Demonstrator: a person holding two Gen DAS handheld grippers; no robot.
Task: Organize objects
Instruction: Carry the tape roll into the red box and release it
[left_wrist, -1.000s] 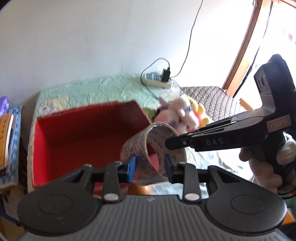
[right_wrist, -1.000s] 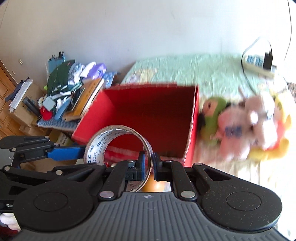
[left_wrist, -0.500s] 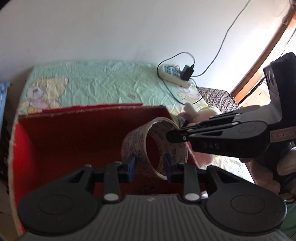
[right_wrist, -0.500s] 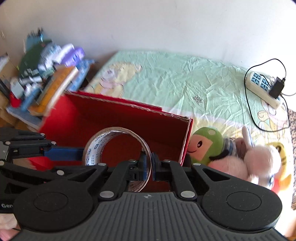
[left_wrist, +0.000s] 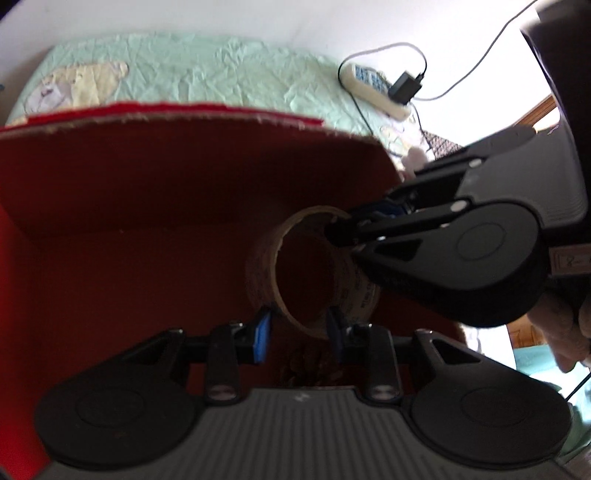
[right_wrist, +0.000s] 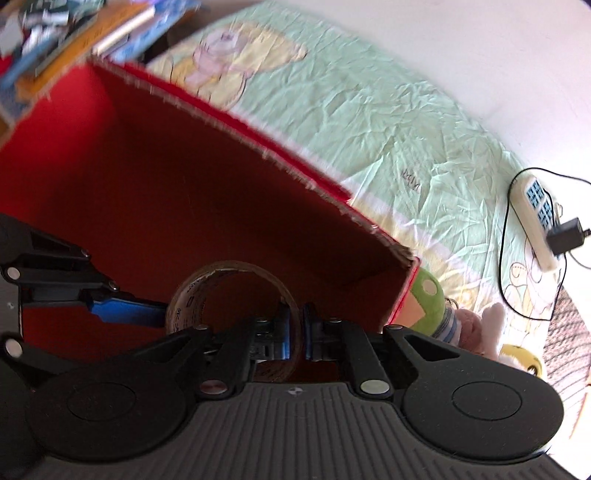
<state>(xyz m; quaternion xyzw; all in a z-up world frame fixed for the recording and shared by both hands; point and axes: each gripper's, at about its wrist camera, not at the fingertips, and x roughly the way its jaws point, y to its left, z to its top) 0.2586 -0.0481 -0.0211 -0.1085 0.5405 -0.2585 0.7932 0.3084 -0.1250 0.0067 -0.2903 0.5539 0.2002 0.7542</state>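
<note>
A roll of printed brown tape (left_wrist: 356, 291) hangs inside the red cardboard box (left_wrist: 147, 177), held by both grippers. My left gripper (left_wrist: 299, 334) is shut across the roll's width, its blue pads on the two flat sides. My right gripper (right_wrist: 295, 334) points steeply down with the roll's wall (right_wrist: 229, 267) between its pads; its jaws are starting to open, the pads still against the wall. In the left wrist view the right gripper (left_wrist: 334, 230) reaches in from the right onto the roll's far rim. In the right wrist view the left gripper (right_wrist: 159, 314) comes in from the left.
The red box (right_wrist: 184, 184) sits on a light green bed sheet (right_wrist: 369, 110). A green plush toy (right_wrist: 428, 299) and a pink one (right_wrist: 476, 325) lie beside its right corner. A power strip (right_wrist: 535, 214) with a charger lies farther right. Stacked books (right_wrist: 74, 37) are at the upper left.
Both grippers have carried the tape roll down into the red box, whose inside now fills the views. The plush toys have slid out of the left wrist view.
</note>
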